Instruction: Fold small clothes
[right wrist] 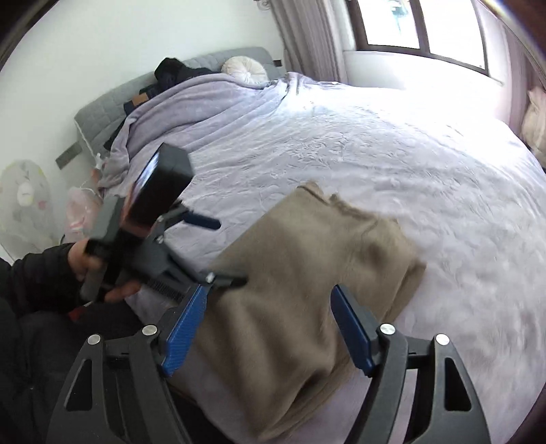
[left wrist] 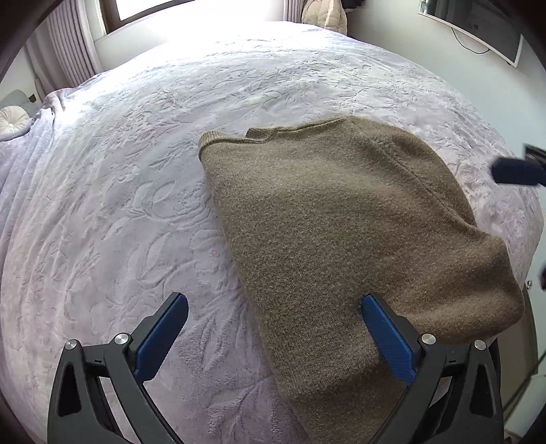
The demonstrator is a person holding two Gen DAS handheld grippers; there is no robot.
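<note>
A folded brown knit sweater lies flat on the lilac bedspread near the bed's near edge. My left gripper is open and empty, just above the sweater's near left edge, one finger over the fabric and one over the bedspread. My right gripper is open and empty above the near part of the sweater. The left gripper also shows in the right wrist view, held by a hand at the sweater's left side. A right fingertip shows at the right edge of the left wrist view.
Piled dark clothes and a round white cushion lie at the grey headboard. A fan stands beside the bed. A window and curtains are behind the bed. A wall-mounted screen is at the far right.
</note>
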